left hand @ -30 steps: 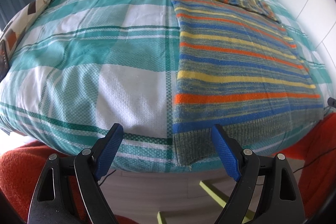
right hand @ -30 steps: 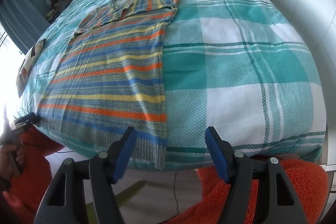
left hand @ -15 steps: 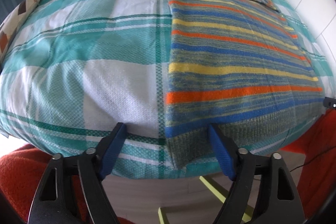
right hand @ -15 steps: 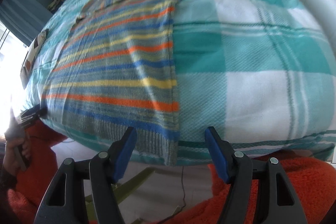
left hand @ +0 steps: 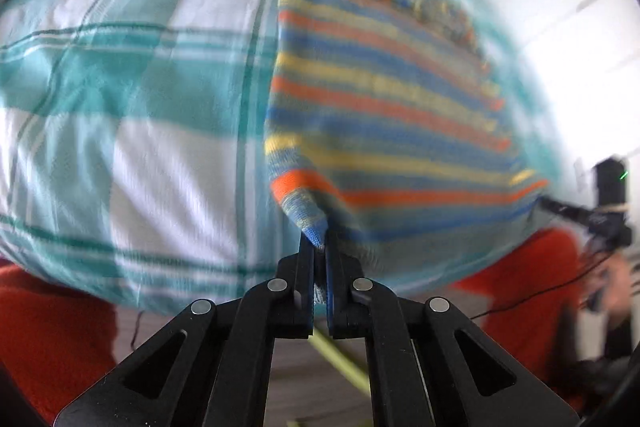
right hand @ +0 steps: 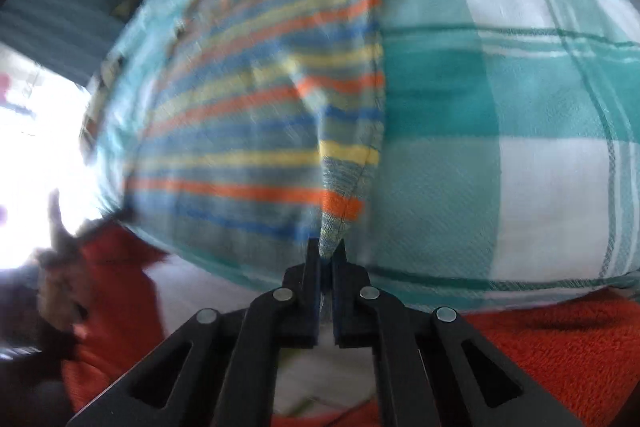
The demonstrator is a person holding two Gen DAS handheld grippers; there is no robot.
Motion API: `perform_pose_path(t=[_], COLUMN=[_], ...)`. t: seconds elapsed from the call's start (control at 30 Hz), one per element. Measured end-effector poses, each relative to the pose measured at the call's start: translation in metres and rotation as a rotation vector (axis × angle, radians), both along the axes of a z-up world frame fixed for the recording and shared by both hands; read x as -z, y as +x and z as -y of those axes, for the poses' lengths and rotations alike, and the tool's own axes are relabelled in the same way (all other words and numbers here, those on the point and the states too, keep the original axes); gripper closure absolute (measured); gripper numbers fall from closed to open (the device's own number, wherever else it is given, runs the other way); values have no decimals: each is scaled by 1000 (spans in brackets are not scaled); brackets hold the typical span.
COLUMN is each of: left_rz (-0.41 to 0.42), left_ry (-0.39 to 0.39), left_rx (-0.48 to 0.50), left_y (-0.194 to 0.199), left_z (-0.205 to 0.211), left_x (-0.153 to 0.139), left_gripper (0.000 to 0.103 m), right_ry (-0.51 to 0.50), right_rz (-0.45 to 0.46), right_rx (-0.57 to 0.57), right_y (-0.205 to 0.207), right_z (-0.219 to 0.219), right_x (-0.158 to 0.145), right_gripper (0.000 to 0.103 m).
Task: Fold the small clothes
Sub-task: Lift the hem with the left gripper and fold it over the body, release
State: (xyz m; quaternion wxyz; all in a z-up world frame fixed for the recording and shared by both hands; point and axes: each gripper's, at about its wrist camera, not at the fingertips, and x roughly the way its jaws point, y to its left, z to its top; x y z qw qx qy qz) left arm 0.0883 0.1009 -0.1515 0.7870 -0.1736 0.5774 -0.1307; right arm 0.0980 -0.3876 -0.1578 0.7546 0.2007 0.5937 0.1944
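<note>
While the striped sweater (left hand: 384, 115) lies spread on the bed cover (left hand: 132, 147) with big teal and white squares, each gripper pinches one of its near corners. The left gripper (left hand: 319, 247) has just closed its jaws, and they are tight on the sweater's near left corner, which is pulled up into a point. The right gripper (right hand: 329, 253) has just closed too, and it holds the near right corner in the same way. The far part of the sweater rests flat on the bed, with a sleeve folded across the top. Something fuzzy and red (right hand: 552, 343) shows below the near edge of the bed. Both pictures are blurry.
</note>
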Motion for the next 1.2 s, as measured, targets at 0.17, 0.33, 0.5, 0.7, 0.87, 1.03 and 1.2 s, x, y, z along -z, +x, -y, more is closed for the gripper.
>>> perform_pose_path(t=[0.17,0.33,0.5,0.7,0.87,1.03,1.2], left_rz=[121,206,159,72,113,176,179], left_ry=[-141,-119,-104,-126,-302,-140,-88], left_rx=[-90,-150,-194,-178,-474,-339,-85], left_y=[87,212,315,388,411,378,284], left_z=[-23,-22,-22,-23,-73,-71,-39], left_x=[-39,-44,-22,10,22,4,7], left_gripper=[101,101,101,99,74,62,46], right_ry=[168,166,179,283,498,317,142], right_rz=[100,145,71,-54,68,186,223], right_rx=[141,232,307,323,645,566,274], right_y=[80,188,284,354,365,343,290], right_z=[24,31,45,69,111,106,72], right_x=[-23,-22,3,38,69,40,3], right_gripper=[99,99,99,98,82,76,76])
